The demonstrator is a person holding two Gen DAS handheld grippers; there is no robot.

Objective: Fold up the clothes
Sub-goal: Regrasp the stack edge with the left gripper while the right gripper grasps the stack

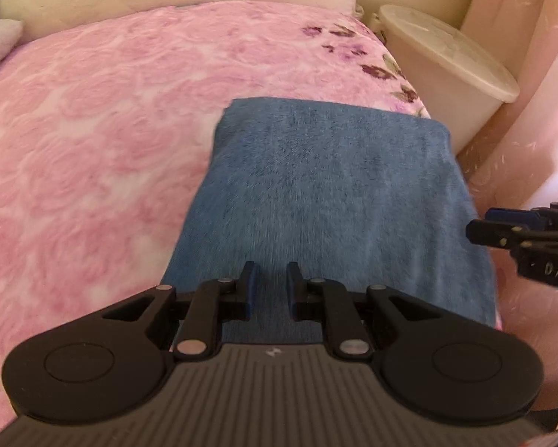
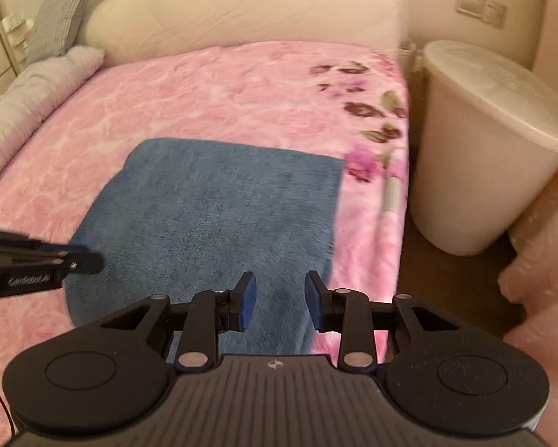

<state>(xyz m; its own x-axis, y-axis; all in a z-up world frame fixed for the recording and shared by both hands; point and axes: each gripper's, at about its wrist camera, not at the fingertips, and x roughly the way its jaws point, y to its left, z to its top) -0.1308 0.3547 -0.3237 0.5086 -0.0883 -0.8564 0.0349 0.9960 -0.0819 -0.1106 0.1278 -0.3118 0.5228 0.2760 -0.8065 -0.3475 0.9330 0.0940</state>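
the blue towel (image 2: 211, 219) is seen folded flat on the pink blanket (image 2: 211, 85), at twelve o'clock from both tongs. left gripper (image 1: 272, 290) and right gripper (image 2: 280, 303) are released, nothing gripped. further folds are judged possible.

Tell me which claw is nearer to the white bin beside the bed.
Right. The right claw hangs over the blue towel's edge on the bin's side; the left claw hangs over the towel farther from the bin.
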